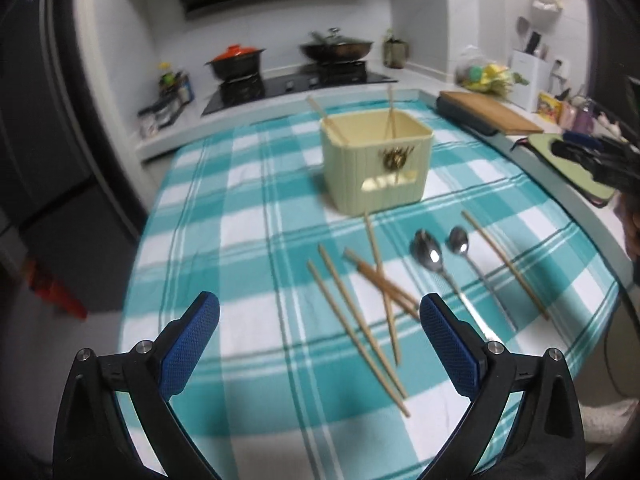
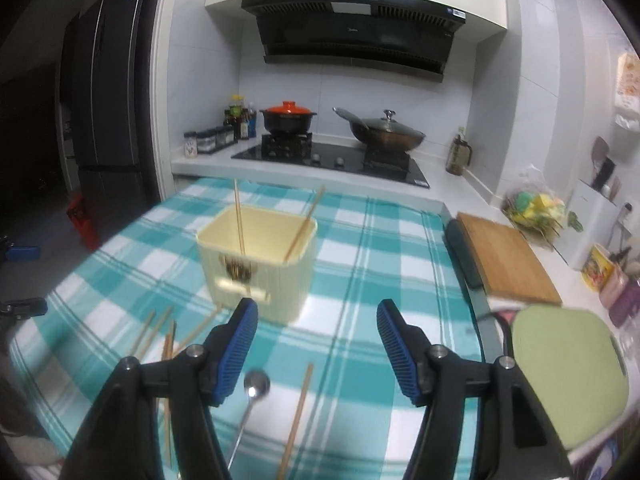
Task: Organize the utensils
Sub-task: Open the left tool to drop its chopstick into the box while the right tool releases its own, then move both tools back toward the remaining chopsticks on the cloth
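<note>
A cream box (image 1: 376, 162) stands on the teal checked tablecloth (image 1: 248, 208) with two chopsticks (image 1: 390, 114) leaning inside; it also shows in the right wrist view (image 2: 258, 264). Several wooden chopsticks (image 1: 360, 320) lie crossed in front of it, with two metal spoons (image 1: 430, 254) and one lone chopstick (image 1: 504, 264) to their right. My left gripper (image 1: 320, 312) is open and empty above the near cloth. My right gripper (image 2: 318, 320) is open and empty above a spoon (image 2: 256, 386) and a chopstick (image 2: 298, 416).
A stove with a red-lidded pot (image 2: 288, 116) and a wok (image 2: 384, 132) stands behind the table. A wooden cutting board (image 2: 508, 256) and a green mat (image 2: 568, 364) lie at the right. A dark fridge (image 2: 108, 100) stands at the left.
</note>
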Demonstrator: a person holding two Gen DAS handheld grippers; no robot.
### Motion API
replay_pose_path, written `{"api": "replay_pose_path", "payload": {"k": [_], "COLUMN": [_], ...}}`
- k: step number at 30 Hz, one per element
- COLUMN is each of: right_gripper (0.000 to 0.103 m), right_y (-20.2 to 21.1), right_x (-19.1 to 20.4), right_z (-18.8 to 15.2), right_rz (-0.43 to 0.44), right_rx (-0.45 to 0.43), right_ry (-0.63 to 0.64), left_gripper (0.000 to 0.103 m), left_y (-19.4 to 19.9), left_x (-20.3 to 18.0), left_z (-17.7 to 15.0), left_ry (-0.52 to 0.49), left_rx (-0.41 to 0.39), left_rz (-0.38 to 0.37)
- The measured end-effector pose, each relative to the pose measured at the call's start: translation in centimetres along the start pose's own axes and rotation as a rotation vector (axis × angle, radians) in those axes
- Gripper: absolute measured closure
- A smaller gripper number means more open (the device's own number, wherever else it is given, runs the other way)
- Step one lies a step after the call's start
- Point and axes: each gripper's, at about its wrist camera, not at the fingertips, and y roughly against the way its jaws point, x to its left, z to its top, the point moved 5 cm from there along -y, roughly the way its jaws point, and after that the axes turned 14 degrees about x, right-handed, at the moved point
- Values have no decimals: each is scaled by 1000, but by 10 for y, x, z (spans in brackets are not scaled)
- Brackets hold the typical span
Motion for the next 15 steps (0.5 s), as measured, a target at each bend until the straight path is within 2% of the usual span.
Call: {"api": "replay_pose_path", "payload": {"k": [6,10,13,15], "right_gripper": [40,40,40,40], "right_y": [3,2,-4,-8], "right_x": [5,11,12,13], "right_z": [-81,-130,-155,-168], "right_rz": [-41,-82,-106,-114], "right_rx": [33,62,99,117], "right_ry": [-125,-189,-188,-197], "left_gripper": [1,1,1,1], "left_y": [-25,-50,-64,-71], "left_x": [0,6,14,18], "left_z": [-38,-59,-73,-80], "left_ry": [150,205,249,296], "left_rx": [15,70,103,126], "left_rz": [-28,-87,-89,-116]}}
